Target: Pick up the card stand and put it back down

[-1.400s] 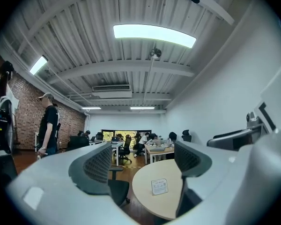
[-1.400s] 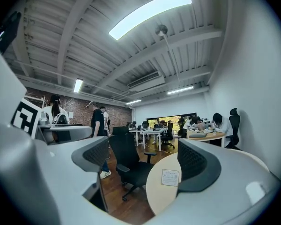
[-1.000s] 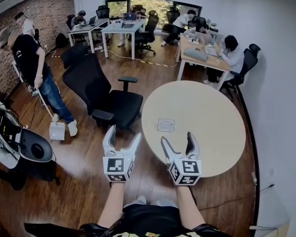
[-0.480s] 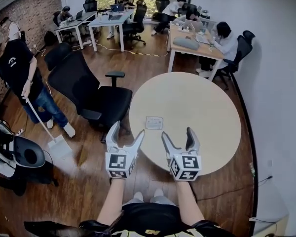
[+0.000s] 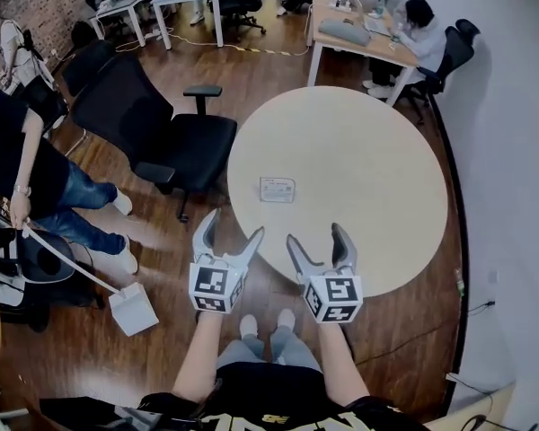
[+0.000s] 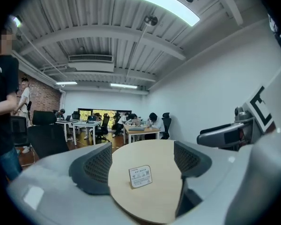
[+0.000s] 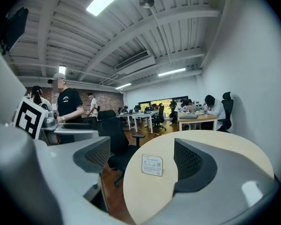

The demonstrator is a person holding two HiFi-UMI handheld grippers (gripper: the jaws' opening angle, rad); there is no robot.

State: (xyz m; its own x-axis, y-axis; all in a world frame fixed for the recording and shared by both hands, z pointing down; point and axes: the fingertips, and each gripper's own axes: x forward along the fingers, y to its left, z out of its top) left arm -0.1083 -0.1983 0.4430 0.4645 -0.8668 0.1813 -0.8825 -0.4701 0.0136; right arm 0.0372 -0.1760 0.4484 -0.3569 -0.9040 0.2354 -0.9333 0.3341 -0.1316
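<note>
L claw & R claw: both agape, empty.

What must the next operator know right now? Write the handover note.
The left claw is open and empty, in the air by the table's near edge.
The right claw is open and empty, beside it at the same edge.
The card stand stands upright on the round table, near its left side, ahead of both claws and touched by neither.
Done: nothing yet; the stand has not been lifted.
Left: reach in, grip the stand, lift it, set it back down.
</note>
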